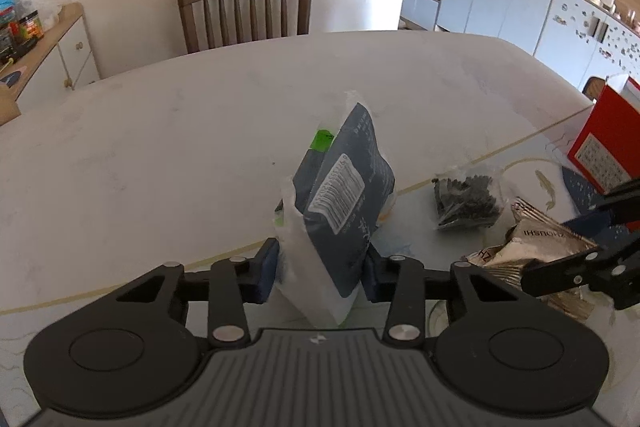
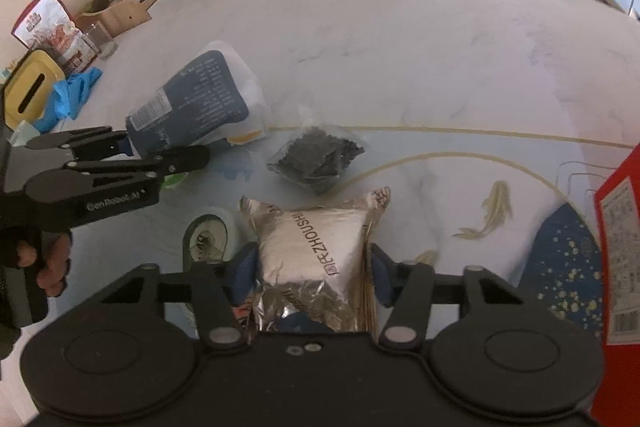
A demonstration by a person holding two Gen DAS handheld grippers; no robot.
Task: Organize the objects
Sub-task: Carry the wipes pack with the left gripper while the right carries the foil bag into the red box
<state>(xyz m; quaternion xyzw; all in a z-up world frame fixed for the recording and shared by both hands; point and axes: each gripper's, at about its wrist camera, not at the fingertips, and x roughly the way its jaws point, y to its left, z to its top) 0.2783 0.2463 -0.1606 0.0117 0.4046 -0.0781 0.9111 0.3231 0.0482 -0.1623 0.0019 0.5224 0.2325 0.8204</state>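
Note:
My left gripper (image 1: 322, 269) is shut on a dark blue packet with a barcode label (image 1: 344, 191), wrapped in clear plastic and held upright above the white table (image 1: 160, 147). The same packet shows in the right wrist view (image 2: 196, 99), with the left gripper (image 2: 132, 147) at its lower end. My right gripper (image 2: 314, 267) is shut on a silver foil pouch (image 2: 320, 243) printed "ZHOUSHI". The pouch also shows in the left wrist view (image 1: 536, 243). A clear bag of dark dried bits (image 2: 320, 159) lies on the table between them, also in the left wrist view (image 1: 468, 203).
A red box (image 2: 620, 259) stands at the right, also in the left wrist view (image 1: 604, 143). A tape roll (image 2: 208, 235) lies left of the pouch. A yellow tissue box (image 2: 28, 91), blue cloth (image 2: 72, 95) and a glass (image 2: 100, 39) sit at the left. A wooden chair (image 1: 248, 7) stands behind the table.

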